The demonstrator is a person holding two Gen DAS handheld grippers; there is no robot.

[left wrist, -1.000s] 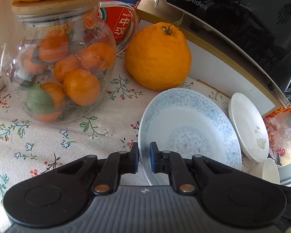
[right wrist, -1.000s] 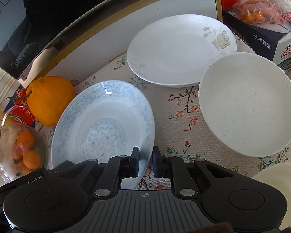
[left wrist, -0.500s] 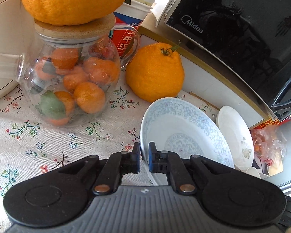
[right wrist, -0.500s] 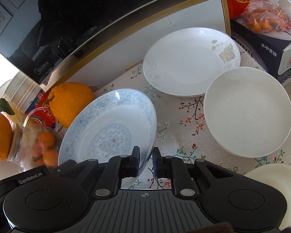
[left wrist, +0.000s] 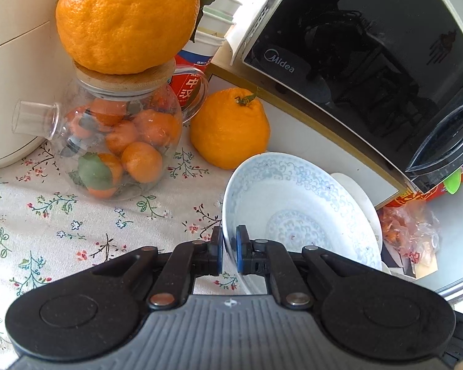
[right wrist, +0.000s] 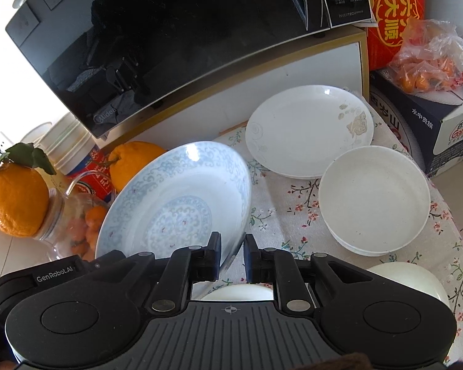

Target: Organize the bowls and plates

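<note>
Blue-patterned porcelain, a shallow plate, hung tilted between the two grippers, clear of the flowered tabletop. The left gripper had its jaws drawn narrow on the plate's near left rim, one blue pad on each face. The right gripper pinched the opposite rim in the same way, its jaws nearly together with the plate's edge passing between them.

The left view alone showed a glass pot packed with small oranges, a big orange resting on its wooden lid, a second big orange on the cloth beside it, and a cream appliance at the far left. Behind the held plate only a sliver of a white plate could be seen there.

The right view showed that white plate whole, with a pale gold flower print, and just beside it a white bowl that seemed to sit in another. Parts of two more cream dishes showed at the bottom edge, one at the right and one under the jaws.

A black microwave read "Midea" on the door and "INVERTECH" on its panel. A dark box carried "Ganten" and Chinese writing, with a bag of small oranges on top. The left gripper's housing read "GenRobot.AI".
</note>
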